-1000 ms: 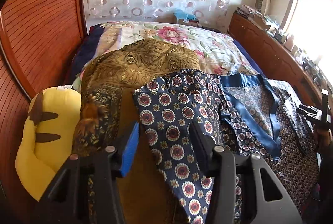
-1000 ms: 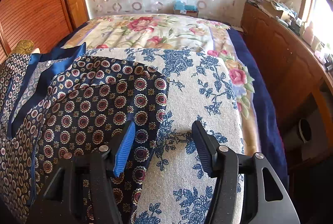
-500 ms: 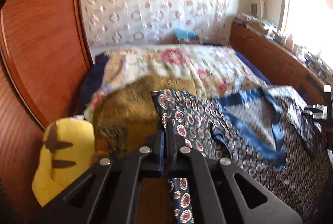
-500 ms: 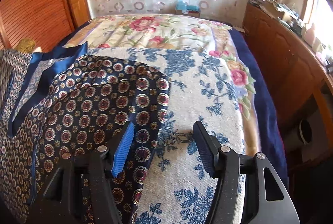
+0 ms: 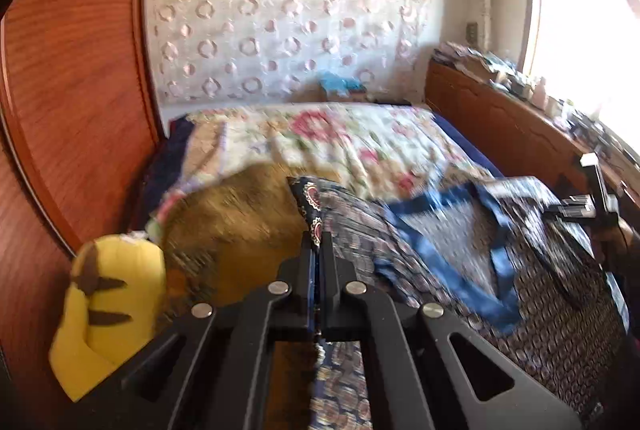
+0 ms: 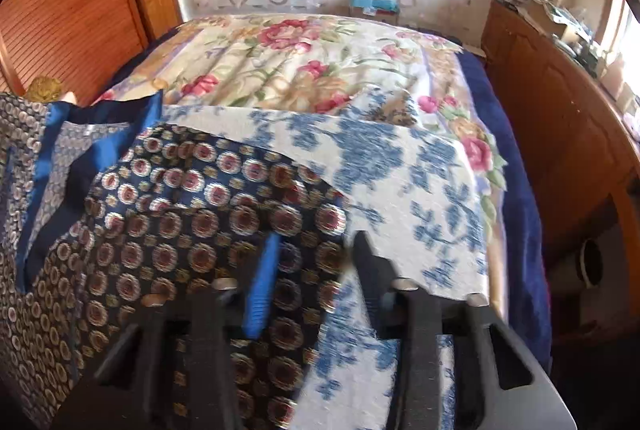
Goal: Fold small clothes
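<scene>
A navy patterned garment [image 5: 460, 242] with a blue satin collar lies spread on the bed. My left gripper [image 5: 316, 242] is shut on its left edge and lifts the fabric, which stands up between the fingers. In the right wrist view the same garment [image 6: 180, 214] fills the left half. My right gripper [image 6: 316, 254] is partly open, its blue-padded finger [image 6: 264, 282] over the garment's right edge and the black finger [image 6: 372, 270] at the white-and-blue cloth. The right gripper also shows in the left wrist view [image 5: 588, 206] at the far right.
A gold brocade cloth [image 5: 240, 226] and a yellow plush toy [image 5: 108, 310] lie left of the garment. A white-and-blue floral cloth [image 6: 400, 182] lies under its right side. A floral bedspread [image 6: 300, 62] covers the bed. Wooden panels stand left, a wooden cabinet [image 6: 560, 118] right.
My left gripper closed on the garment's left edge and has raised it. My right gripper has moved forward over the right edge and its fingers have narrowed.
</scene>
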Tool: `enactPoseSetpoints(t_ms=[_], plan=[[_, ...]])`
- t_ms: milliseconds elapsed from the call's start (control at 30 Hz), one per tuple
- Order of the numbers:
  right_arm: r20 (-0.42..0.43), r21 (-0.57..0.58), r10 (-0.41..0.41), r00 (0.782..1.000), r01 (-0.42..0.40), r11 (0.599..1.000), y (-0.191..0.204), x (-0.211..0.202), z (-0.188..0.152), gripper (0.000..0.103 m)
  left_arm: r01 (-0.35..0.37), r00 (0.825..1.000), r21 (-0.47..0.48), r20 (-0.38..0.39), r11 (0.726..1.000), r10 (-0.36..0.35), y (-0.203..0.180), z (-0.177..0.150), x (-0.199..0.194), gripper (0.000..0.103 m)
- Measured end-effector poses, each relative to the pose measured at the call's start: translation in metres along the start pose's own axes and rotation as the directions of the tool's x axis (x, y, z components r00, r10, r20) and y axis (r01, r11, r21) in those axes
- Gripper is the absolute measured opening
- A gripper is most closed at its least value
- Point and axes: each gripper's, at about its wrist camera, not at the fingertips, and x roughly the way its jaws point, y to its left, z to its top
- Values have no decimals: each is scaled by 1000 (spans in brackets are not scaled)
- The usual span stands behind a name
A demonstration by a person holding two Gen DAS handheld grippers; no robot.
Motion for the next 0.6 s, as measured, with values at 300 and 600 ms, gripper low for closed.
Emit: enactPoseSetpoints(t_ms=[300, 600], plan=[[178, -58, 34, 983, -24, 998, 47, -66, -18, 0, 81, 994, -25, 71, 996, -79, -23, -36, -55, 0], [321, 2, 101, 942, -107, 994, 53, -164, -88, 0, 95, 991, -59, 98, 994, -89, -27, -103, -123, 0]])
